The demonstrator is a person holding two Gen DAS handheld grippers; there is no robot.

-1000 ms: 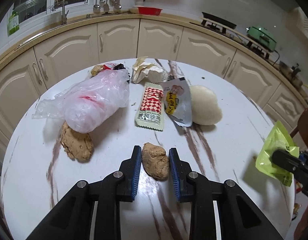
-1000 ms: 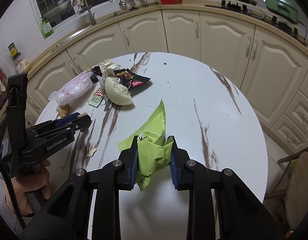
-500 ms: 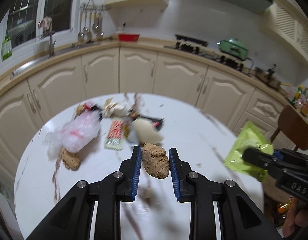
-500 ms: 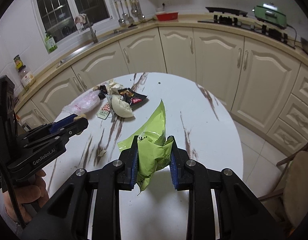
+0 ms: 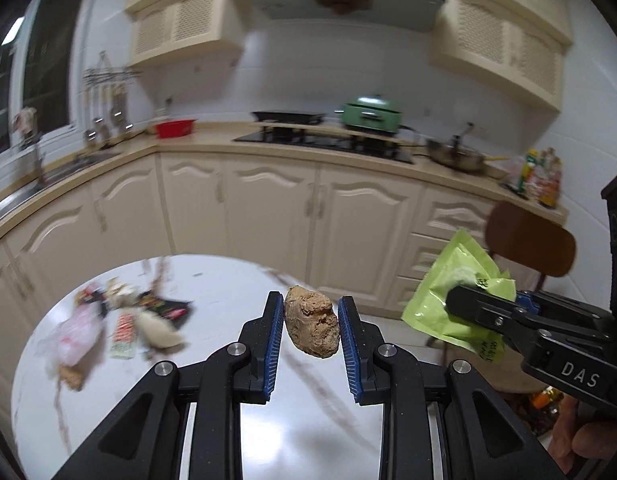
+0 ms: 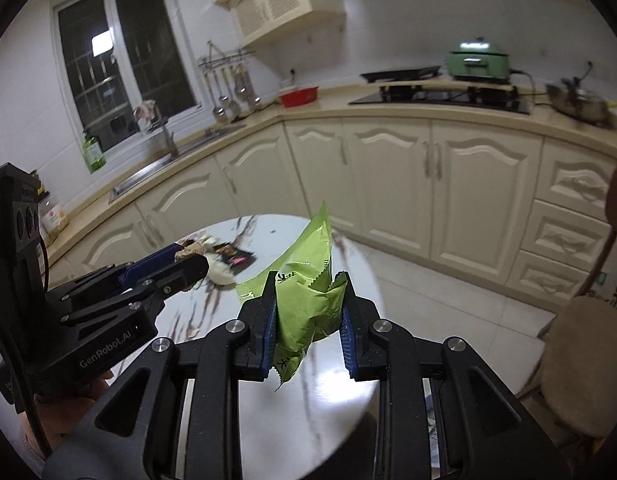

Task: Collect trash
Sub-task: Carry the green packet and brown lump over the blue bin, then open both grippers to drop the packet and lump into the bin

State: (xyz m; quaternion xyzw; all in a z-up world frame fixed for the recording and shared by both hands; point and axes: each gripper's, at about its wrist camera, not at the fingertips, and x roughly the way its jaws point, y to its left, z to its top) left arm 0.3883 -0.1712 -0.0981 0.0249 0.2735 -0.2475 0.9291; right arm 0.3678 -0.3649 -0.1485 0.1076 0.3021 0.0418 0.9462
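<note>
Bench: round, marbled white; remaining litter heaped at its far left.
Green wrapper: clamped in my right gripper, off the bench.
Brown lump: pinched in my left gripper, raised likewise.

Two wrist views above the round table, facing the kitchen counter; both shared.

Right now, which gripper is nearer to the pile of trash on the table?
Left. The left gripper, holding a brown lump, is beside the trash pile; the right gripper, holding the green wrapper, is farther away.
</note>
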